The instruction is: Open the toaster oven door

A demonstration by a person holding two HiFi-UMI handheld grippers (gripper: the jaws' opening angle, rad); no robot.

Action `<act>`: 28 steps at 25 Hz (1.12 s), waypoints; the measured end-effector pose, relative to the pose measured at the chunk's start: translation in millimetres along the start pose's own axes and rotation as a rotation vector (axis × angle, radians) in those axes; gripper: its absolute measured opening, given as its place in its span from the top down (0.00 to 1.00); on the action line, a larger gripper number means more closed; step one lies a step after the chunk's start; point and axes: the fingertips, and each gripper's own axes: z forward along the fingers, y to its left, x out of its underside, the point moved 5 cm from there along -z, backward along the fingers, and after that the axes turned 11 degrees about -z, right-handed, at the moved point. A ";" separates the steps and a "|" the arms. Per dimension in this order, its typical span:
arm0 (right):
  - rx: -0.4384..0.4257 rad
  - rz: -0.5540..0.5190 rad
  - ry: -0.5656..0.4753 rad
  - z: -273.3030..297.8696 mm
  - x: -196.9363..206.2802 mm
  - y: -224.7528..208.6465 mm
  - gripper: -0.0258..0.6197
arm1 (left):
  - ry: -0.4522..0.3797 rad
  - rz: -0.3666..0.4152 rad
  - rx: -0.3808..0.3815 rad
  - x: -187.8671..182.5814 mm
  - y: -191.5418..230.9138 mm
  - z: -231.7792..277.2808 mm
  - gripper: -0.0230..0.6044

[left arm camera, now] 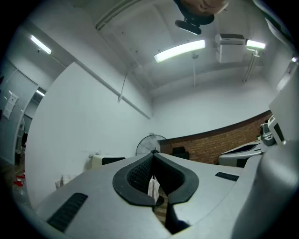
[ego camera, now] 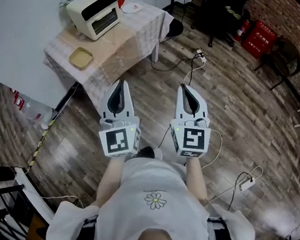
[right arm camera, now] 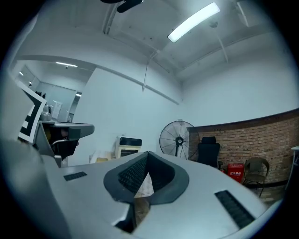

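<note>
**Both grippers closed on nothing; oven door shut**

The person's white shirt [ego camera: 154, 208] fills the lower head view; both forearms reach forward from it over the wooden floor [ego camera: 234, 125]. Left gripper [ego camera: 121, 83]: jaws pressed together, nothing between them; right gripper [ego camera: 184, 86]: jaws likewise together, nothing held; the two sit side by side, apart.

The toaster oven [ego camera: 94, 12] stands well ahead of both grippers, at the far left of a cloth-covered table [ego camera: 131, 40]; its dark-glass door is shut; the interior cannot be made out. A shallow square yellow tray [ego camera: 81, 58] lies on the table near the oven's front; its inner face shows plain yellow. A small round white dish [ego camera: 132, 7] lies beside the oven; its contents are too small to tell.
</note>
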 end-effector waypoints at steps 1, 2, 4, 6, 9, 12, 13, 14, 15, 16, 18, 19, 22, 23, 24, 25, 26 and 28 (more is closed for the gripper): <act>0.000 0.012 -0.006 1.3 0.1 -1.5 0.95 | 0.000 -0.001 -0.005 -0.3 1.3 1.7 0.93; 0.001 0.025 -0.014 2.2 -0.2 -3.5 0.95 | -0.002 -0.002 -0.010 -0.8 2.5 3.2 0.93; 0.002 0.042 -0.027 3.0 0.9 -7.4 0.95 | -0.006 0.002 -0.017 -0.8 4.0 5.9 0.93; -0.003 0.049 -0.025 6.7 5.2 -8.8 0.95 | -0.007 0.006 -0.024 1.8 7.6 9.6 0.93; -0.022 0.057 -0.013 16.0 12.6 -9.4 0.95 | -0.005 0.003 -0.049 6.2 15.8 16.4 0.93; -0.042 0.049 -0.013 28.9 14.2 -12.0 0.95 | -0.013 0.000 -0.063 7.9 23.6 30.6 0.93; -0.049 0.044 -0.015 35.7 13.9 -12.2 0.95 | -0.017 -0.003 -0.067 8.1 27.4 37.6 0.93; -0.057 0.039 -0.017 43.6 13.5 -11.9 0.95 | -0.021 -0.007 -0.070 8.6 31.9 45.3 0.93; -0.067 0.032 -0.020 52.3 13.2 -11.4 0.95 | -0.023 -0.012 -0.071 9.6 36.5 53.7 0.93; -0.075 0.023 -0.021 61.2 13.3 -11.3 0.95 | -0.025 -0.017 -0.070 11.4 40.7 62.6 0.93; -0.087 0.004 -0.017 79.5 15.3 -12.3 0.95 | -0.025 -0.029 -0.069 16.7 47.1 81.8 0.94; -0.092 -0.006 -0.015 89.3 17.2 -13.4 0.95 | -0.021 -0.033 -0.069 20.5 49.5 91.9 0.93; -0.113 -0.025 -0.025 122.3 22.7 -19.3 0.95 | -0.011 -0.030 -0.071 28.8 53.5 122.2 0.93; -0.121 -0.019 -0.026 135.2 23.5 -21.6 0.95 | -0.014 -0.026 -0.072 29.2 54.9 132.9 0.94; -0.128 -0.008 -0.022 149.2 24.1 -23.5 0.95 | -0.019 -0.021 -0.074 29.2 57.0 144.4 0.93; -0.136 -0.002 -0.019 164.5 24.8 -24.7 0.95 | -0.023 -0.017 -0.075 29.8 60.1 156.9 0.93; -0.147 -0.006 -0.018 181.0 25.6 -25.1 0.95 | -0.024 -0.012 -0.073 31.6 64.7 170.1 0.93; -0.171 -0.017 -0.018 215.5 26.2 -23.7 0.95 | -0.014 -0.009 -0.068 38.5 77.3 198.6 0.93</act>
